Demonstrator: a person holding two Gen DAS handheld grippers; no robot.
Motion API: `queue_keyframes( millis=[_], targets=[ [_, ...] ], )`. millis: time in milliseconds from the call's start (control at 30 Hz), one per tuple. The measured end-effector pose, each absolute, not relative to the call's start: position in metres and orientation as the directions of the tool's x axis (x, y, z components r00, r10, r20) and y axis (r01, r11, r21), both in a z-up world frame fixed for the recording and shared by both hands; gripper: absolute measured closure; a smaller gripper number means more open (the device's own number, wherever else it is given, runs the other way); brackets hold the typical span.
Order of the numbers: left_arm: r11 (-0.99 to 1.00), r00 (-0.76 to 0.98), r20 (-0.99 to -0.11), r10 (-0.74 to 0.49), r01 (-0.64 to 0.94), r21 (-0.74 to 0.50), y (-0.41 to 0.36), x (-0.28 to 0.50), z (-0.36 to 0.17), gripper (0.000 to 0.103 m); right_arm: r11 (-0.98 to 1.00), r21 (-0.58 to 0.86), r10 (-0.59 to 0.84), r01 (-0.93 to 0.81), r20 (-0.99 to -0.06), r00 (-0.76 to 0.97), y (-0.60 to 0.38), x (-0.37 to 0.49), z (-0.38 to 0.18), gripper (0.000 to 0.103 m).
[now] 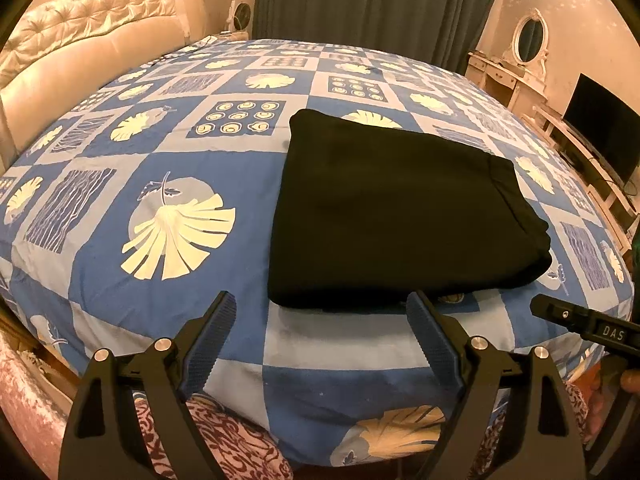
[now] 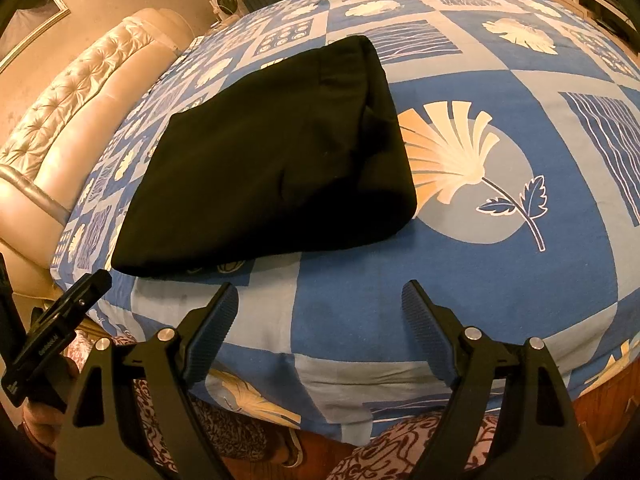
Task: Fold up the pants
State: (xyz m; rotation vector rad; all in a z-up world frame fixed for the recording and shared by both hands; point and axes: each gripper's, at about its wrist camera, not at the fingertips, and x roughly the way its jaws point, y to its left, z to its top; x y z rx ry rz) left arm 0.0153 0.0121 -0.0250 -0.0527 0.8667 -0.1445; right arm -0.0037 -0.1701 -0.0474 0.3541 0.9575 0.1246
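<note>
The black pants (image 1: 396,208) lie folded into a thick rectangle on the blue patterned bedspread (image 1: 168,168), near the bed's front edge. My left gripper (image 1: 322,308) is open and empty, its fingers just short of the stack's near edge. In the right wrist view the same folded pants (image 2: 272,160) lie ahead and to the left on the bedspread (image 2: 500,272). My right gripper (image 2: 320,296) is open and empty over bare bedspread beside the stack. Each gripper's body shows at the edge of the other's view, the right one in the left wrist view (image 1: 588,328) and the left one in the right wrist view (image 2: 60,320).
A tufted cream headboard (image 1: 80,52) runs along the bed's left side. Dark curtains (image 1: 372,4) hang at the back. A white vanity with an oval mirror (image 1: 528,40) and a TV (image 1: 604,128) stand on the right. The person's patterned clothing (image 1: 224,440) shows below the bed edge.
</note>
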Motion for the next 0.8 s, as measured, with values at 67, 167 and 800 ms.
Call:
queue_keyframes(
  millis=[67,167,800],
  targets=[
    [0.989,0.64,-0.754,-0.149,0.109,-0.103,0.0113,0.0149,-0.0247,0.017,0.936,0.348,0.258,0.05,-0.777,0.574,-0.1698,-0.0042,-0.0475,0.019],
    [0.989,0.642,-0.752,-0.148,0.113,-0.098,0.0106,0.0138,-0.0247,0.017,0.937,0.347,0.258,0.049,-0.777,0.573,-0.1699,-0.0049,-0.0477,0.019],
    [0.995,0.646,-0.758,-0.091,0.083,-0.048,0.012,0.0164,-0.0216,0.017,0.936,0.348,0.26,0.049,-0.779,0.57,-0.1674,-0.0043,-0.0487,0.019]
  ],
)
